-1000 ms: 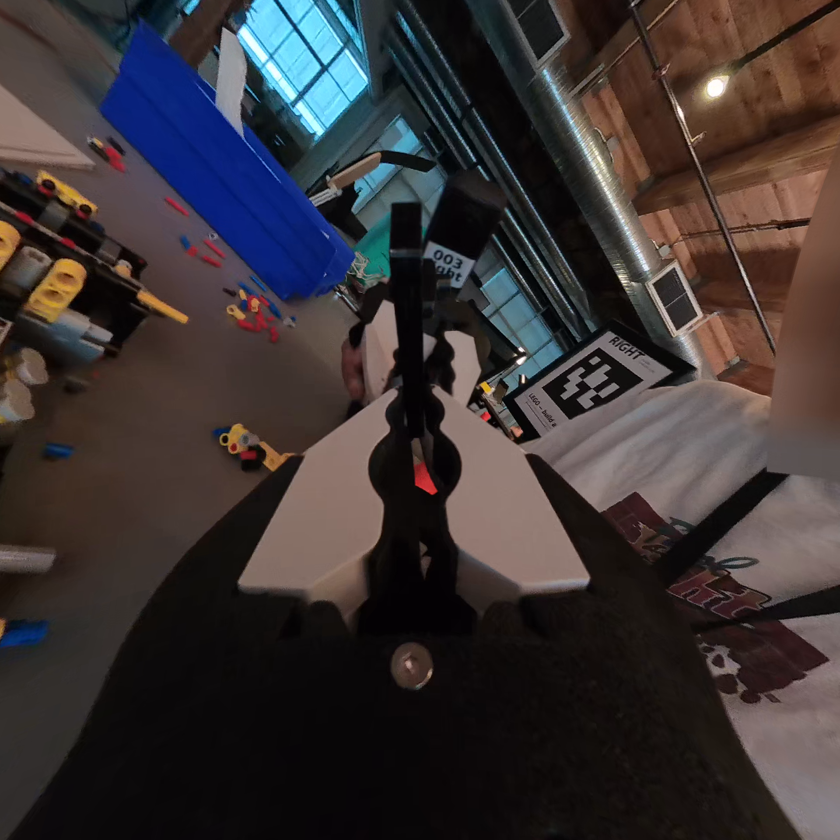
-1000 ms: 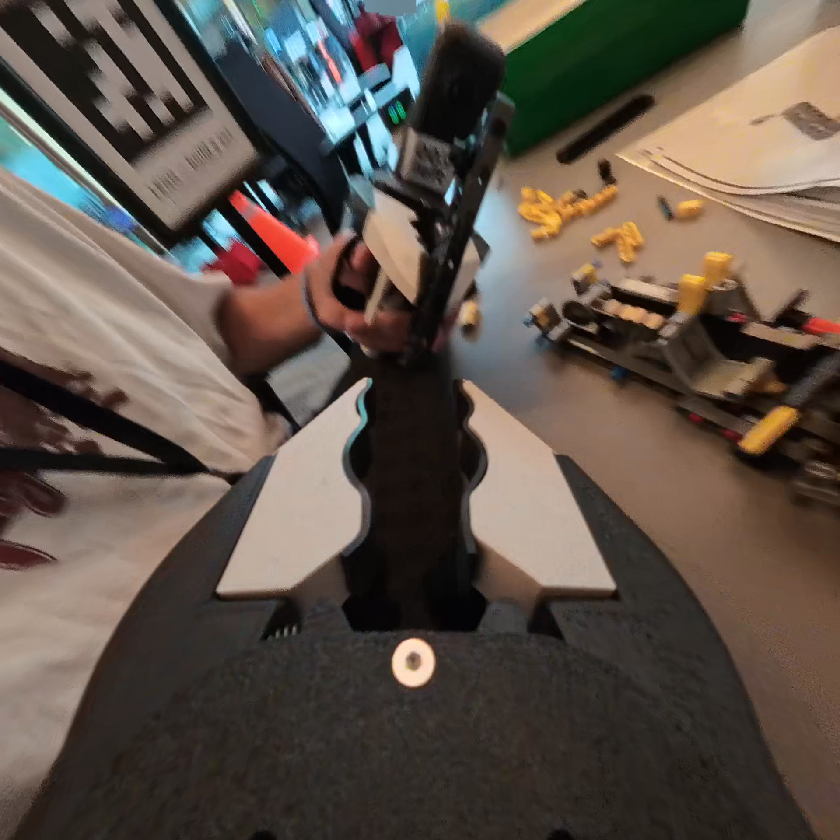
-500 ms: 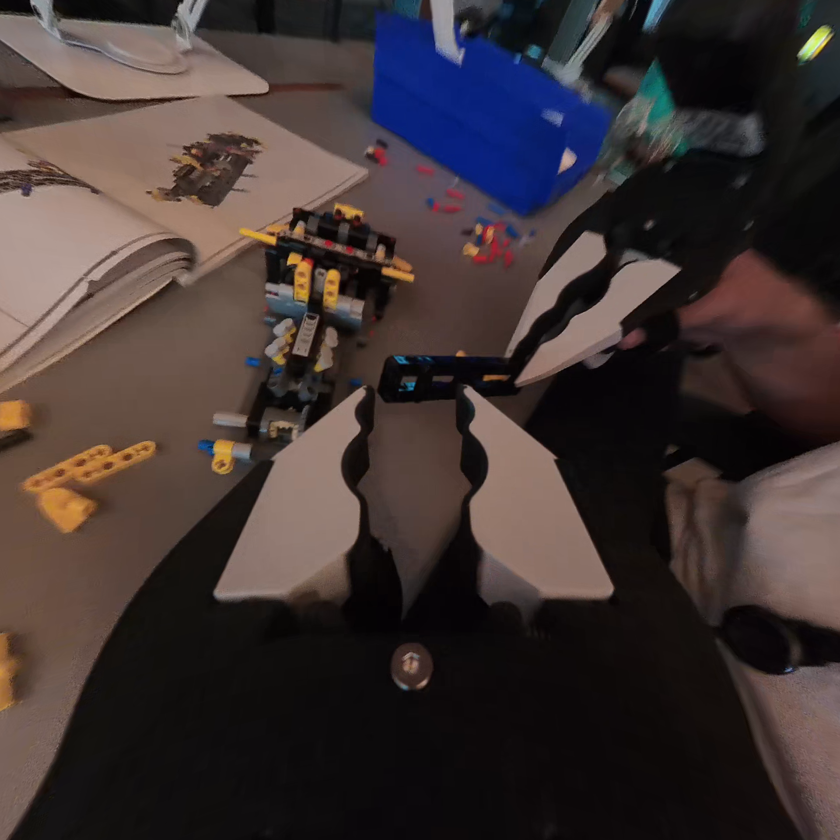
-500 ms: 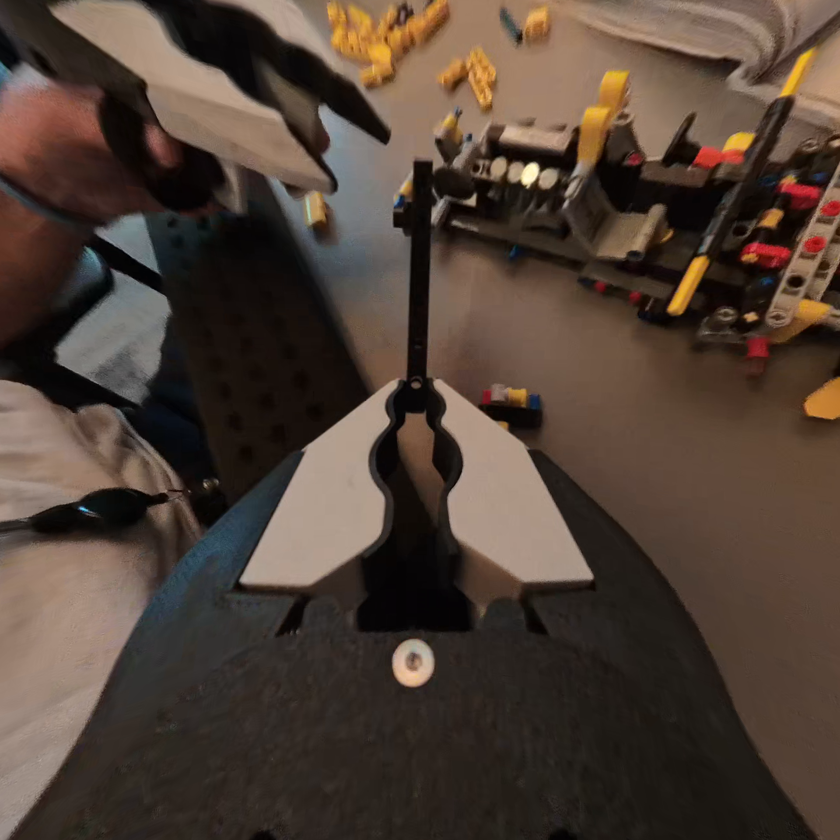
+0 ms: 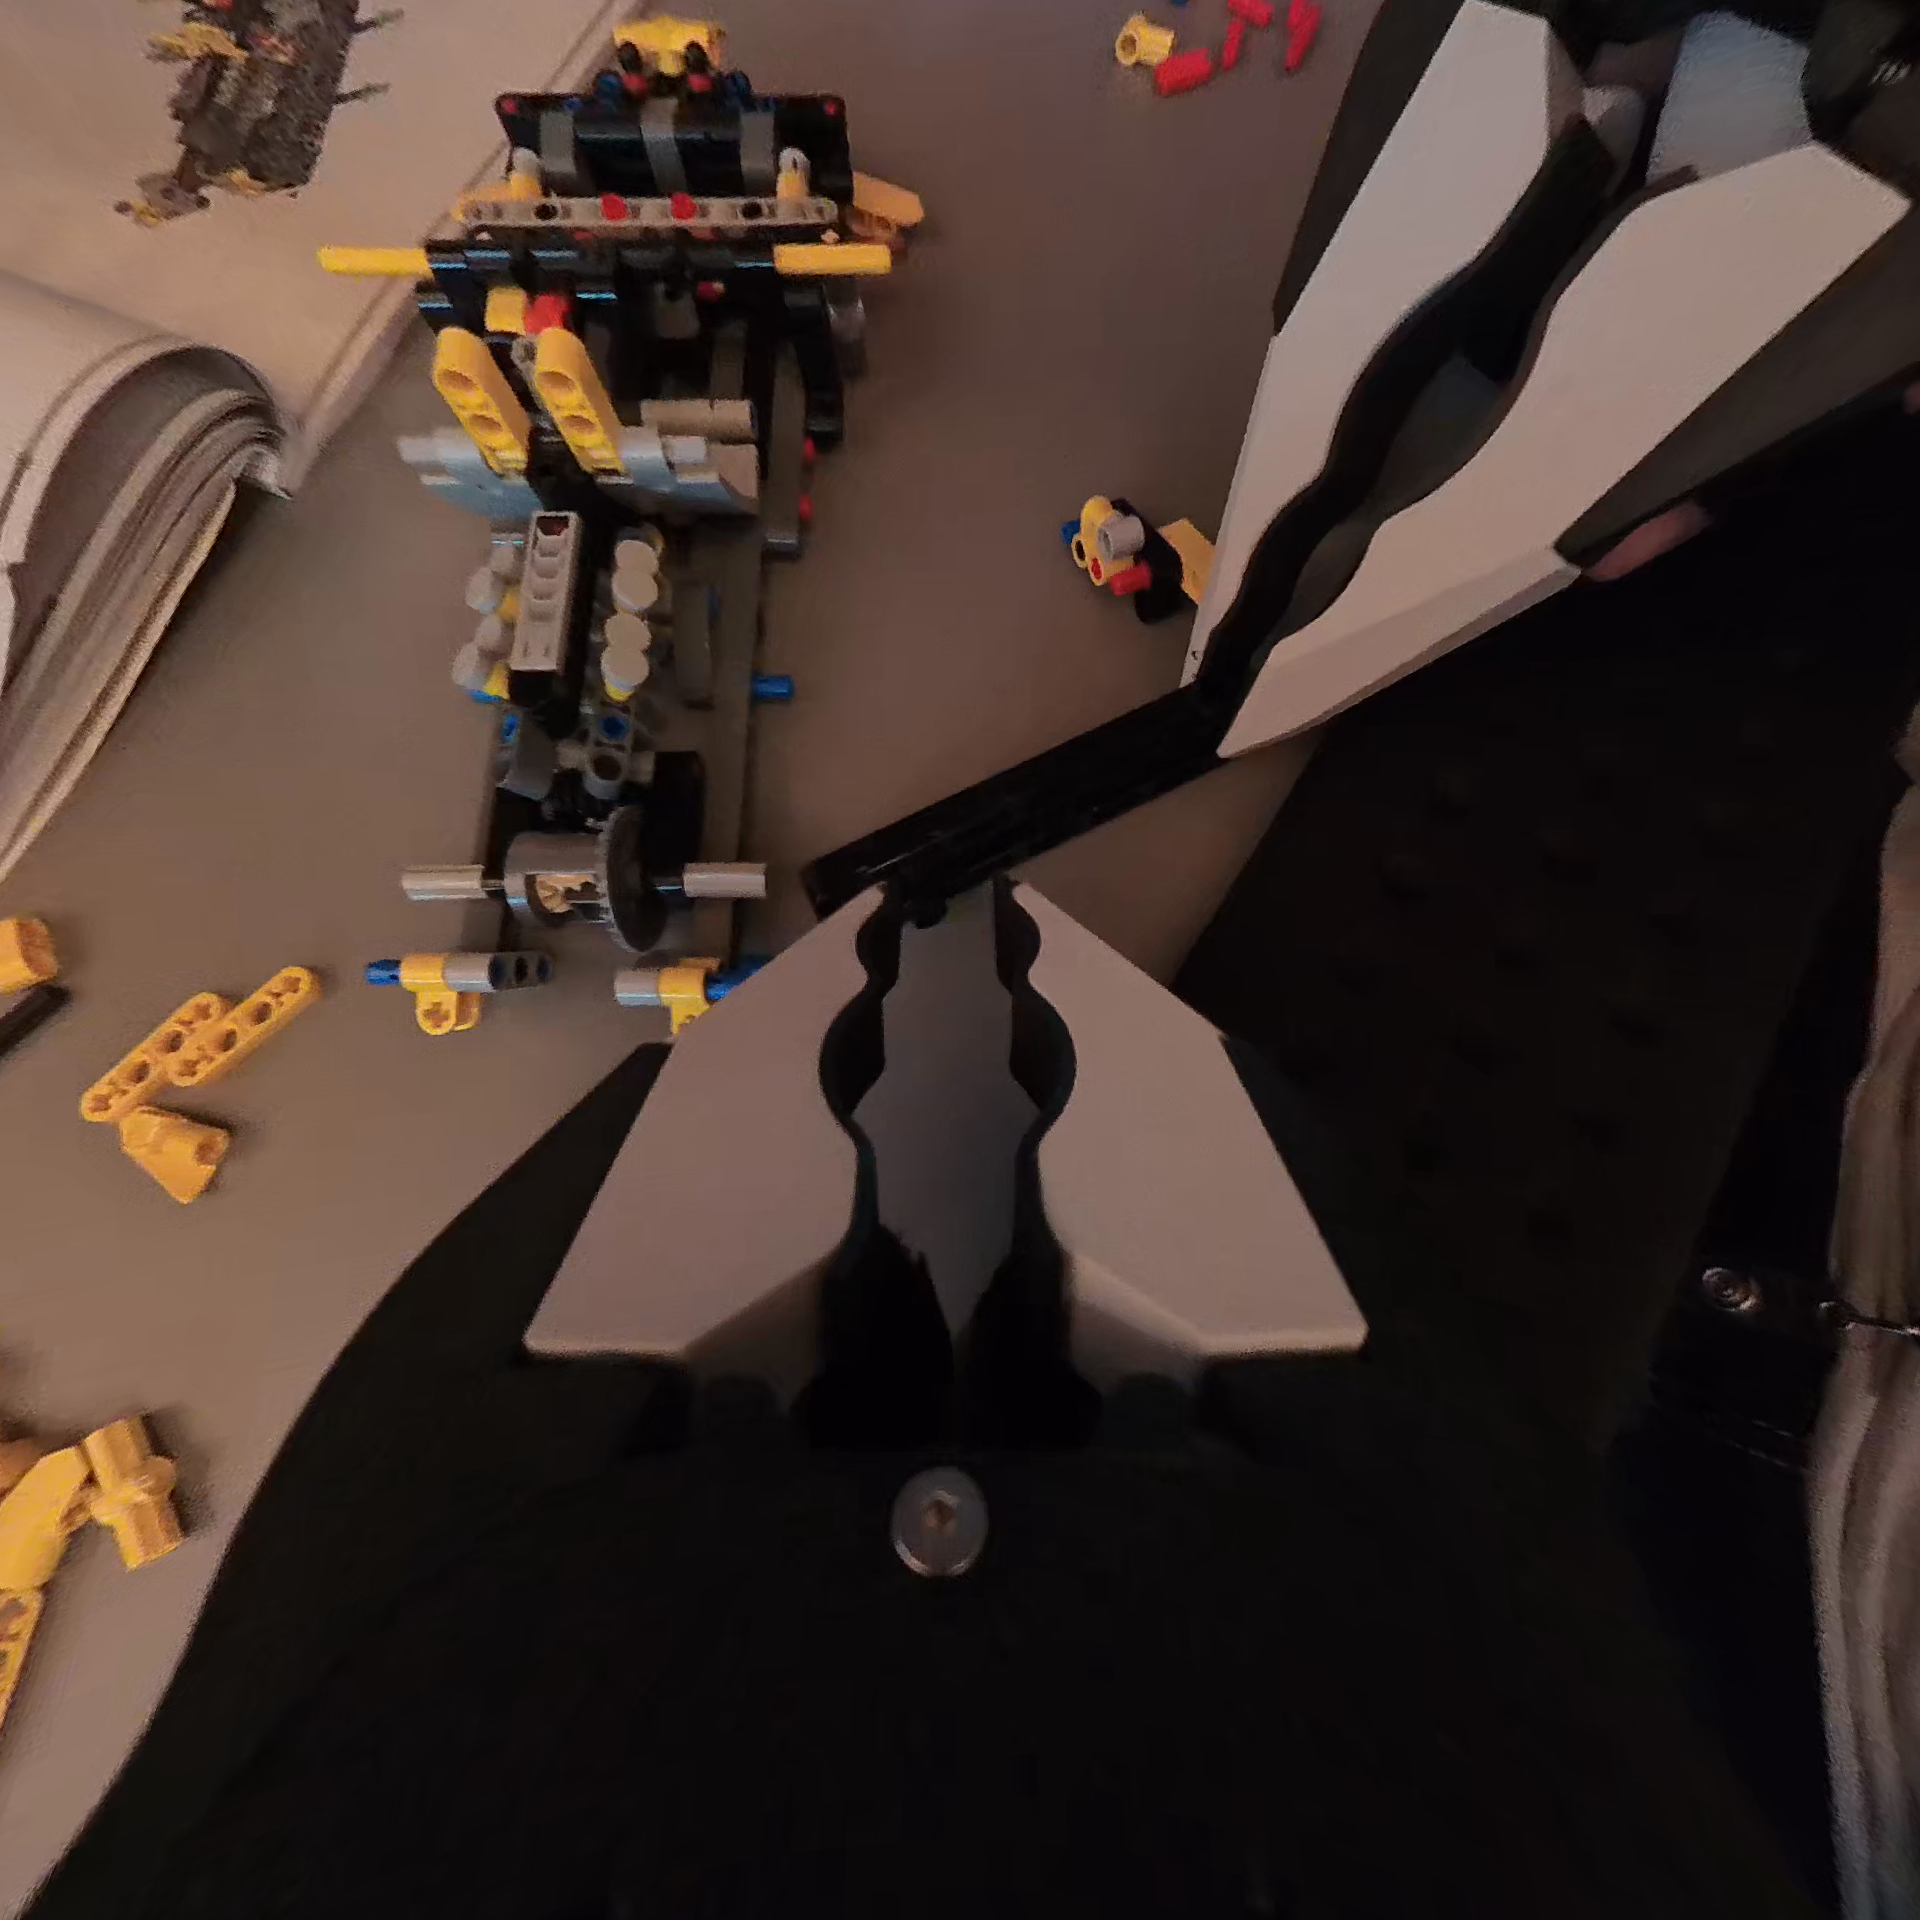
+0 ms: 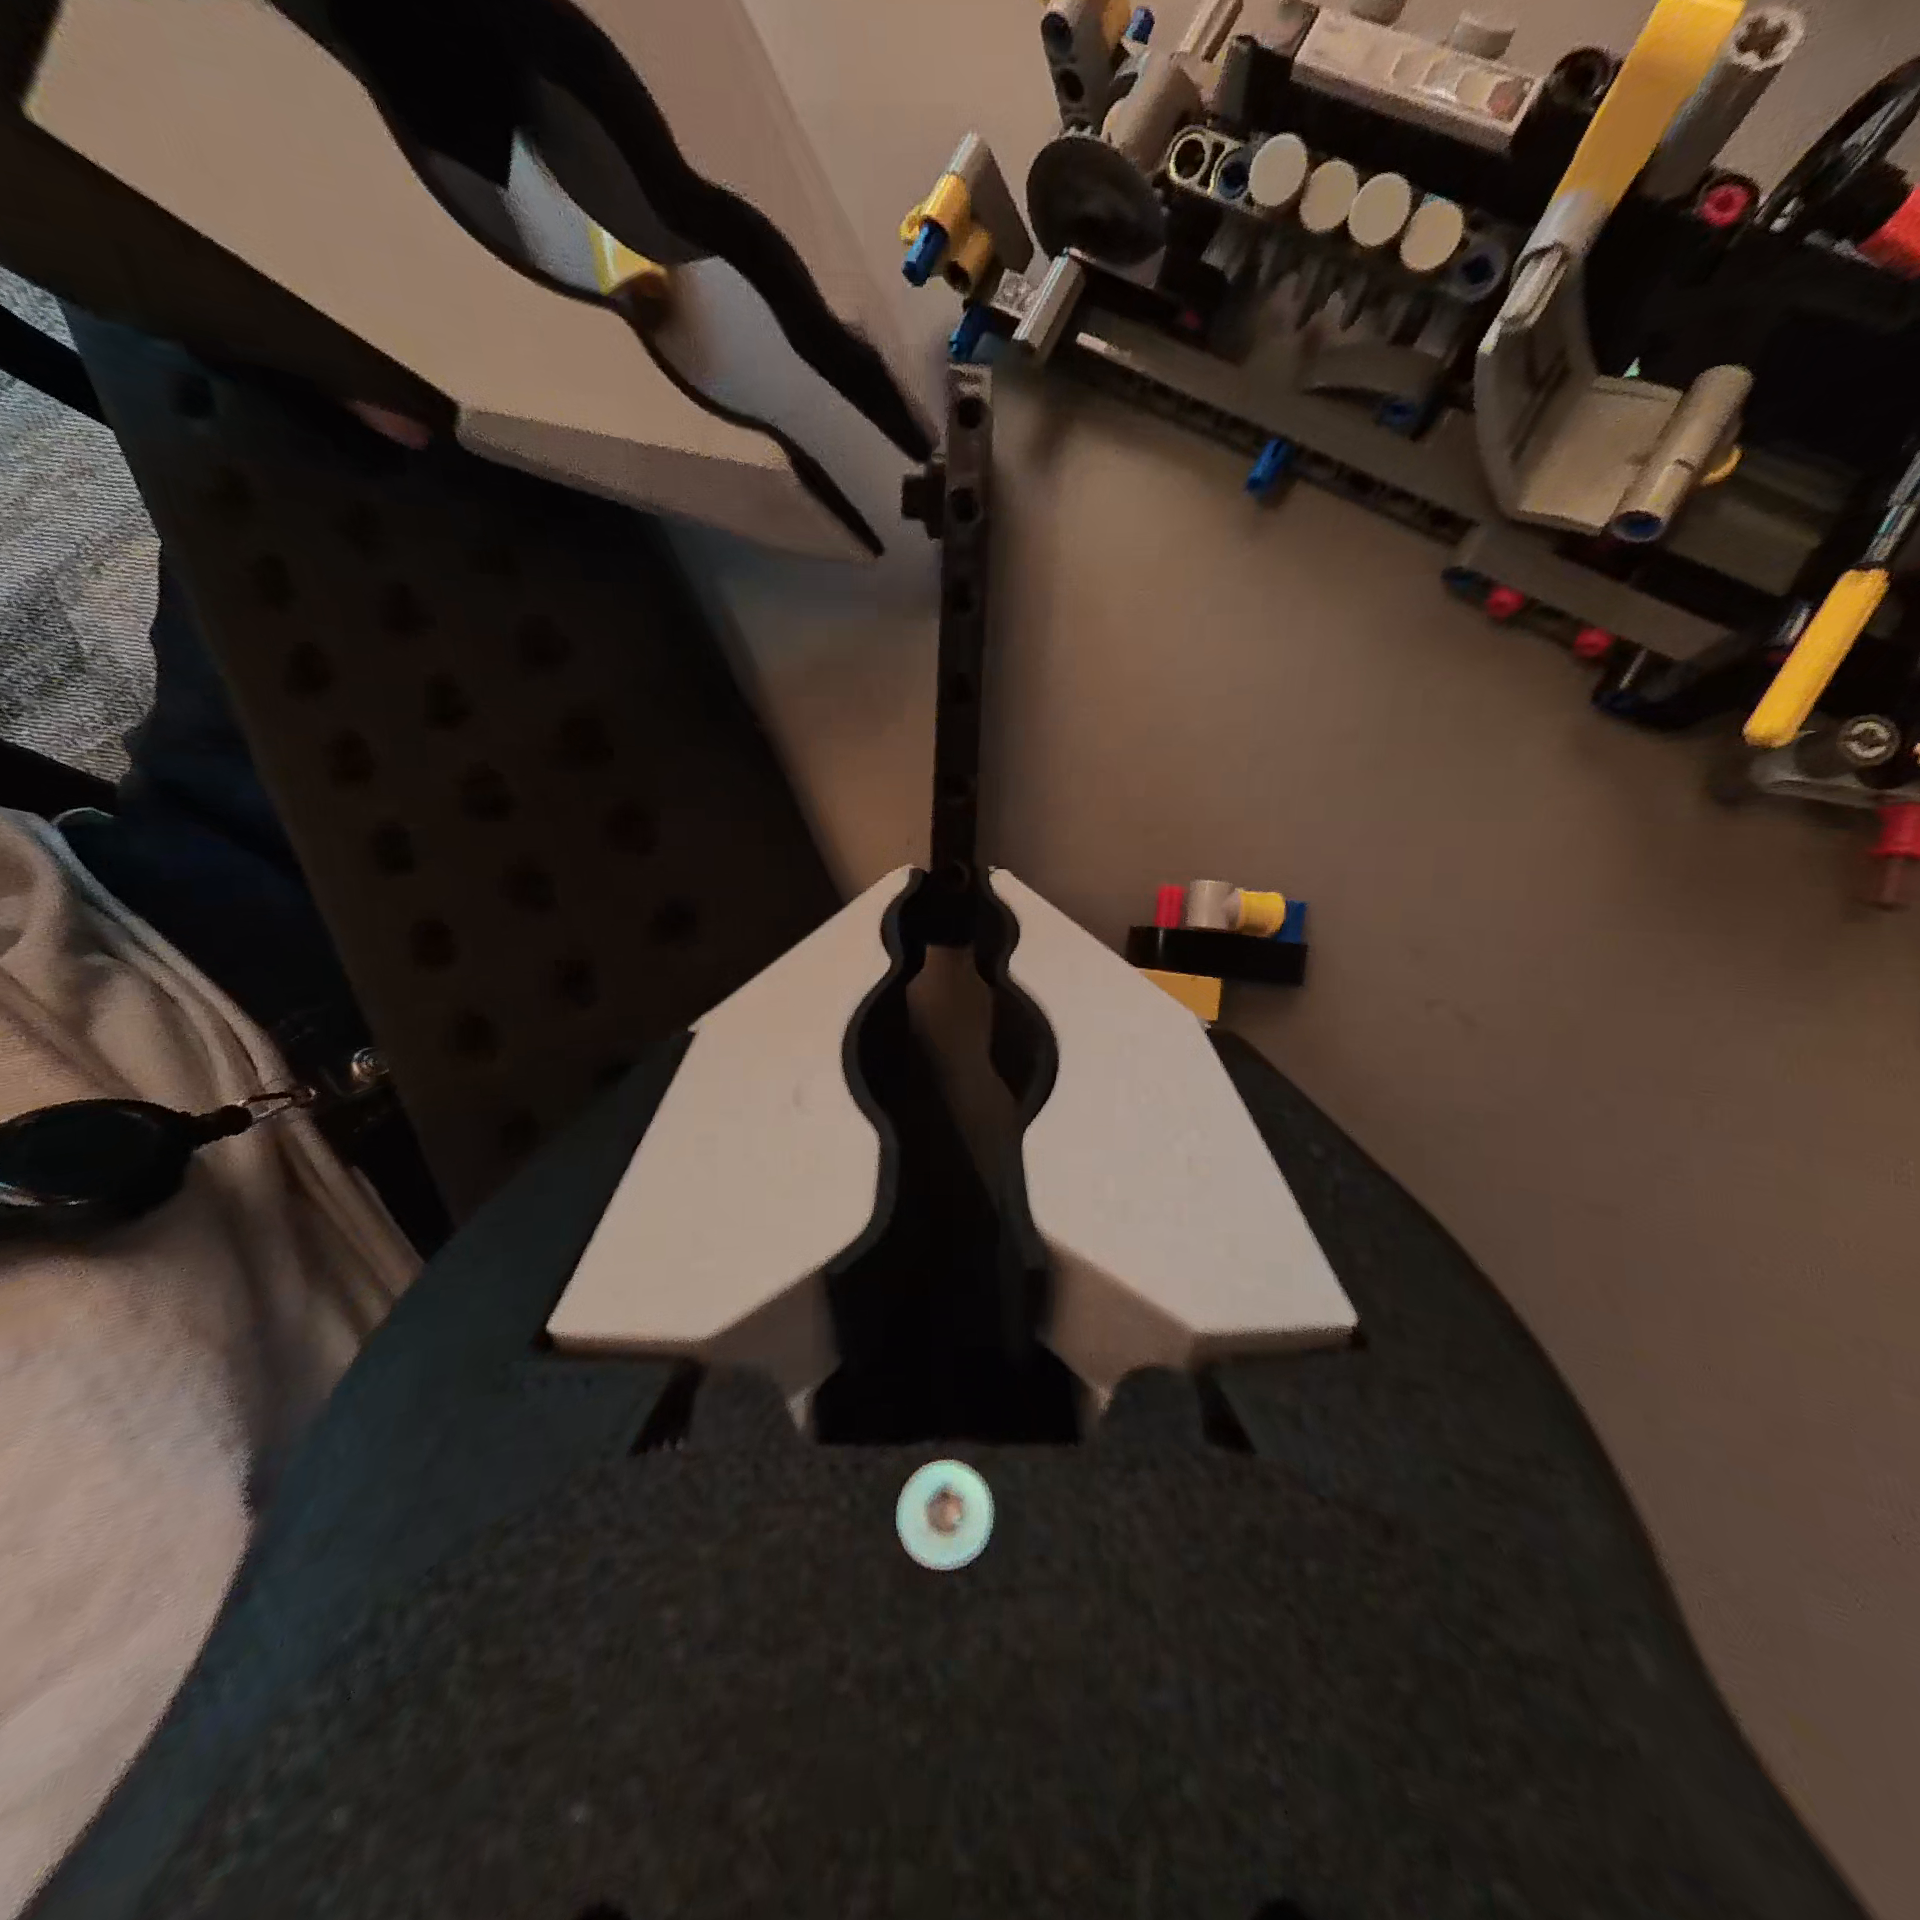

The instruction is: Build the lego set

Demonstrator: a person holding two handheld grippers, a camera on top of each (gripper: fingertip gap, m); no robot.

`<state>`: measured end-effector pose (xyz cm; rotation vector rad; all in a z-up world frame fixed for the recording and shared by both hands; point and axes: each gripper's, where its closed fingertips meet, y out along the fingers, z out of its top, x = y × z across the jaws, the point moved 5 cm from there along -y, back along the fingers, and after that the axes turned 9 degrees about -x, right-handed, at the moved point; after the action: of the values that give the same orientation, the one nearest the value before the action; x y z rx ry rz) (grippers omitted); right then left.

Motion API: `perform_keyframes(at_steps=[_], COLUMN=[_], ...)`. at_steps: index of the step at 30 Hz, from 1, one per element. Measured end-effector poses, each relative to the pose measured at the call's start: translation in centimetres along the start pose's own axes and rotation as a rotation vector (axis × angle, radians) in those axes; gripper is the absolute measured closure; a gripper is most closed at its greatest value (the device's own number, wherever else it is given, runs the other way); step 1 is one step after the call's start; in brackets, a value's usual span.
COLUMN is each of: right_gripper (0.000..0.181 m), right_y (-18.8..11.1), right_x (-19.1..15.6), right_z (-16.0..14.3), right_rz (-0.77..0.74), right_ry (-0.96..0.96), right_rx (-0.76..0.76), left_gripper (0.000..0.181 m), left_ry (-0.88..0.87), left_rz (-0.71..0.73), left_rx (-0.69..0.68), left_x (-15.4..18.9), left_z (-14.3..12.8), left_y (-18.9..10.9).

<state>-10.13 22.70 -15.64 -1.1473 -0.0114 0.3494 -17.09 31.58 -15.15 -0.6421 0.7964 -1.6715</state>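
Observation:
My right gripper (image 6: 951,906) is shut on one end of a long black holed beam (image 6: 961,675), which points away from it above the table edge. In the left wrist view the right gripper (image 5: 1216,717) comes in from the upper right, with the beam (image 5: 1018,800) slanting down to the left. My left gripper (image 5: 943,899) is open with a narrow gap, and its tips are right at the beam's free end. From the right wrist view, the left gripper (image 6: 902,499) straddles a small black pin (image 6: 914,496) that sticks out of the beam's side. The half-built black, grey and yellow model (image 5: 623,520) (image 6: 1455,312) lies on the table.
A small black, yellow and red sub-assembly (image 5: 1132,561) (image 6: 1226,935) lies near the beam. An open instruction book (image 5: 104,520) lies at the left. Loose yellow pieces (image 5: 197,1049) and red pins (image 5: 1226,52) are scattered about. A black perforated seat (image 6: 468,675) and a person's clothing lie beyond the table edge. The grippers' ends are close to 7 centimetres from one another. The left tips stand about 8 centimetres off the black perforated seat (image 6: 468,675).
My left gripper let go of the beam, opened wide, then narrowed and closed in on the beam's free end. Both grippers swung down toward the table beside the model, and the right still holds the beam.

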Motion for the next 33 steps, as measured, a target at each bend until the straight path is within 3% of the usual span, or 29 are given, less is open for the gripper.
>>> perform_keyframes(at_steps=[5,9,13,16,20,24,33], right_gripper=[0.164,0.159,0.154,0.145,0.146,0.155,0.156], right_y=[-0.2,-2.0,-3.5,-2.4,-1.5,-2.0,-4.1], right_x=[-0.2,-0.1,2.7,4.1,3.5,4.0,4.8], right_z=[-0.1,-0.5,-1.8,-2.8,-2.2,-2.6,-3.5], right_rz=[0.069,0.104,-0.08,-0.164,-0.164,-0.268,-0.261], right_ry=[0.004,-0.025,-0.132,-0.197,-0.27,-0.324,-0.146], right_rx=[0.039,0.12,0.212,0.145,0.141,0.128,0.317], left_gripper=[0.163,0.163,0.163,0.163,0.163,0.163,0.163], left_ry=[-0.017,-0.015,-0.033,-0.018,0.173,0.333,0.096], left_rz=[0.008,0.019,0.013,-0.035,-0.086,-0.068,-0.135], left_rx=[-0.027,-0.029,0.008,0.126,0.119,0.097,-0.074], left_x=[-0.2,-0.2,-0.2,0.4,2.5,3.9,3.3], left_z=[0.0,0.0,0.1,1.4,2.6,3.5,6.8], left_y=[0.5,0.5,-0.2,-1.4,-1.6,-1.0,4.0])
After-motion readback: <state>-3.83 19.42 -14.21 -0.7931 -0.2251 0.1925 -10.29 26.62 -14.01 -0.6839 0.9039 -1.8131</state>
